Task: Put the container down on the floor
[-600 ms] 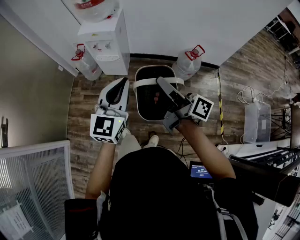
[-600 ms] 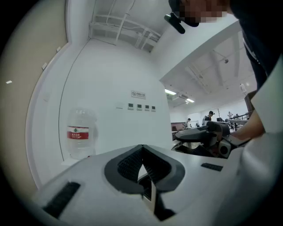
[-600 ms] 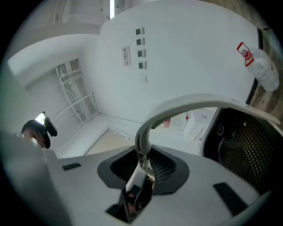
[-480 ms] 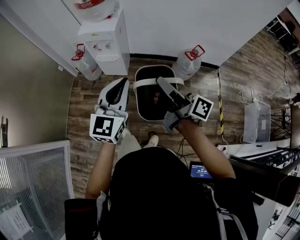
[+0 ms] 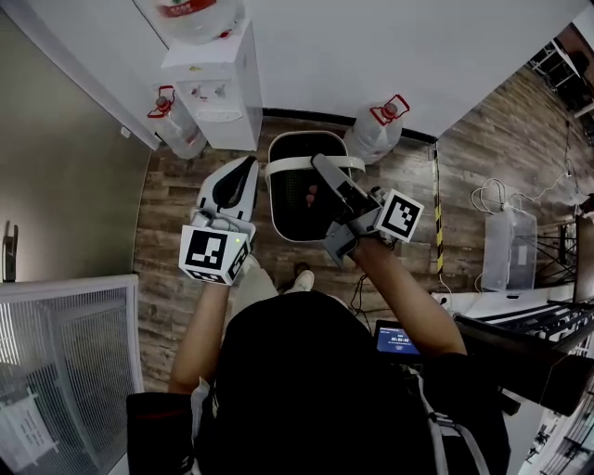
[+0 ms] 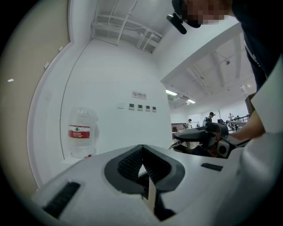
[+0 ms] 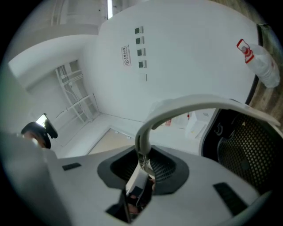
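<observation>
Your right gripper [image 5: 318, 163] pinches one container [image 5: 276, 199] handle [image 5: 290, 167]; left gripper [image 5: 247, 165] pressed together, empty. Two floor bottles [image 5: 182, 132]: container's 11, 1 o'clock.

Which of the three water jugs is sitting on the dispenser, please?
The red-labelled jug atop the white dispenser; the left jug and right jug stand on the floor.

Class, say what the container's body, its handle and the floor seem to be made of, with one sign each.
Container body: black mesh, plastic or metal; fine perforations. Handle: likely smooth white plastic, moulded band. Floor: wood-look planks, grain and seams; laminate or wood unclear.
</observation>
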Demonstrator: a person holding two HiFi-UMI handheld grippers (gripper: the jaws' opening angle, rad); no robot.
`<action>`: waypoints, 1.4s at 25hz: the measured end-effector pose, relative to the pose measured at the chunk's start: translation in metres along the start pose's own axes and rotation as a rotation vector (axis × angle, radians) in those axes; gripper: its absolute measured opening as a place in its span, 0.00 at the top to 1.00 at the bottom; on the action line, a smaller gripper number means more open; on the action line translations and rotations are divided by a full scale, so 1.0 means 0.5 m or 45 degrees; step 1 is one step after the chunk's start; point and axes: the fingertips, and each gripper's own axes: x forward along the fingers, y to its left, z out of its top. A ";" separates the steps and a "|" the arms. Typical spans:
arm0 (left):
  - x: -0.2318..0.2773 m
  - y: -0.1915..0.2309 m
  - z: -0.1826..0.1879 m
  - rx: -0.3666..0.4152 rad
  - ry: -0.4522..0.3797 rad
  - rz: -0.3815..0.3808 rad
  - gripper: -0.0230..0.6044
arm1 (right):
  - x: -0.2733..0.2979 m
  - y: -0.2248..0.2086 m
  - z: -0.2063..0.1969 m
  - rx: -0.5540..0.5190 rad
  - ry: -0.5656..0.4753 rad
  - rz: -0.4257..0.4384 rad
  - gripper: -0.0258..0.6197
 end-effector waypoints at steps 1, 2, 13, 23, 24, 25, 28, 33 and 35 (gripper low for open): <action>-0.001 0.000 0.001 0.003 0.000 0.003 0.94 | 0.001 0.001 0.000 -0.001 0.003 0.003 0.81; -0.003 0.000 0.002 0.007 0.001 0.007 0.94 | 0.002 0.002 0.000 -0.001 0.006 0.007 0.81; -0.012 -0.012 0.009 0.041 0.011 0.054 0.94 | -0.006 0.008 0.007 0.001 0.027 0.022 0.81; 0.046 0.057 -0.006 0.022 0.044 0.054 0.94 | 0.065 -0.031 0.047 0.031 0.022 0.022 0.81; 0.076 0.097 -0.014 0.009 0.057 0.051 0.94 | 0.106 -0.055 0.064 0.042 0.022 0.008 0.81; 0.105 0.137 -0.022 -0.004 0.068 0.048 0.94 | 0.146 -0.079 0.081 0.052 0.022 -0.004 0.81; 0.132 0.172 -0.033 -0.022 0.070 0.048 0.94 | 0.180 -0.103 0.093 0.061 0.023 -0.014 0.81; 0.151 0.191 -0.042 -0.023 0.054 0.044 0.94 | 0.196 -0.119 0.097 0.060 0.027 -0.005 0.81; 0.159 0.197 -0.040 -0.017 0.047 0.040 0.94 | 0.201 -0.119 0.100 0.053 0.024 0.002 0.81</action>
